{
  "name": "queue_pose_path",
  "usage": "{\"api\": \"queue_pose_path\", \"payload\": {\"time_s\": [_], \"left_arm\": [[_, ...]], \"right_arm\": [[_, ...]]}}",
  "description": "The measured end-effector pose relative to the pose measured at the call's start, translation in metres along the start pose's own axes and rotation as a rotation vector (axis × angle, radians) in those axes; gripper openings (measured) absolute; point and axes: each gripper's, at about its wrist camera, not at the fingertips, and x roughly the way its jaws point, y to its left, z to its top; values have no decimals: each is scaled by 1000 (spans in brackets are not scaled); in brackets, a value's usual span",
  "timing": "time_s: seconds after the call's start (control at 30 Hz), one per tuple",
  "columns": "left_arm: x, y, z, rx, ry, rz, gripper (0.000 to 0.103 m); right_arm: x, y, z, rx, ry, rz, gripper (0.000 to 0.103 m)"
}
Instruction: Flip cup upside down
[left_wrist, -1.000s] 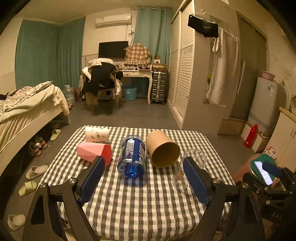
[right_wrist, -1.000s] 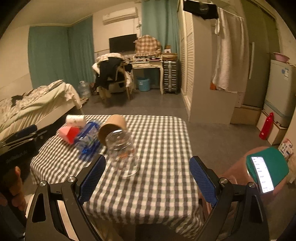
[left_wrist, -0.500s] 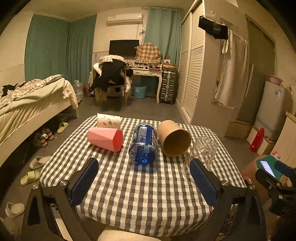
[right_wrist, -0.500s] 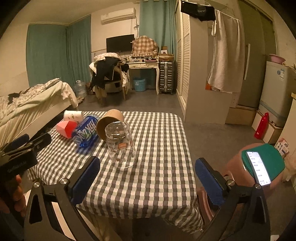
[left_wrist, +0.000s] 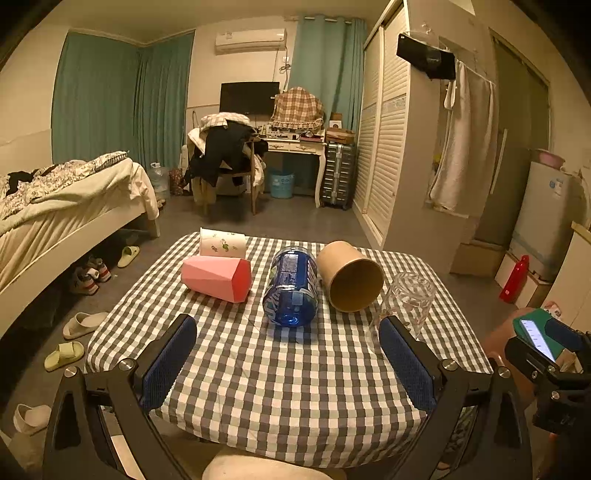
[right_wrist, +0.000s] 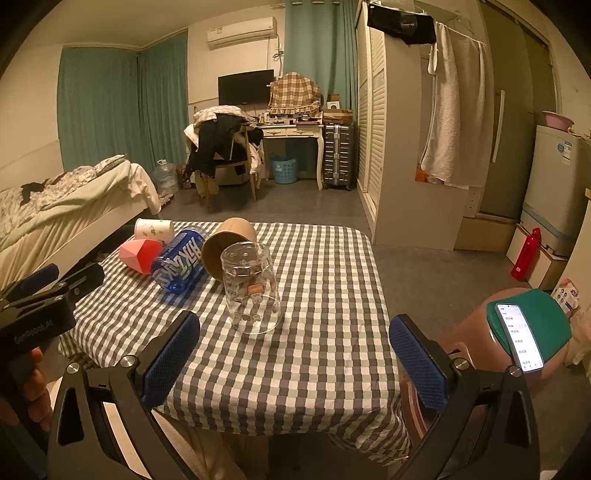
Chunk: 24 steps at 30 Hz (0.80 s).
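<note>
A clear glass cup (right_wrist: 252, 291) stands upside down on the checked tablecloth (right_wrist: 314, 354), mouth down; it also shows at the right in the left wrist view (left_wrist: 408, 301). Beside it lie on their sides a brown paper cup (left_wrist: 351, 275), a blue cup (left_wrist: 291, 286), a pink cup (left_wrist: 218, 273) and a white printed cup (left_wrist: 222, 242). My left gripper (left_wrist: 288, 363) is open and empty over the table's near edge. My right gripper (right_wrist: 295, 362) is open and empty, in front of the glass cup and apart from it.
A pink stool with a green pad and a phone (right_wrist: 524, 336) stands right of the table. A bed (left_wrist: 55, 206) is at the left, slippers (left_wrist: 64, 354) on the floor, a wardrobe (left_wrist: 399, 147) at the right, a chair and desk behind.
Both grippers have pulled back from the table and risen. The cups look farther away. The glass cup stays upside down in place.
</note>
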Motion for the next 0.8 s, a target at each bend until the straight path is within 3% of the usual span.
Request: {"api": "queue_pose_path", "payload": {"time_s": [0.8], "left_arm": [[2,-1,1,6,0,20,102]], "right_arm": [[8,9,-1,-5,15,11,103]]}}
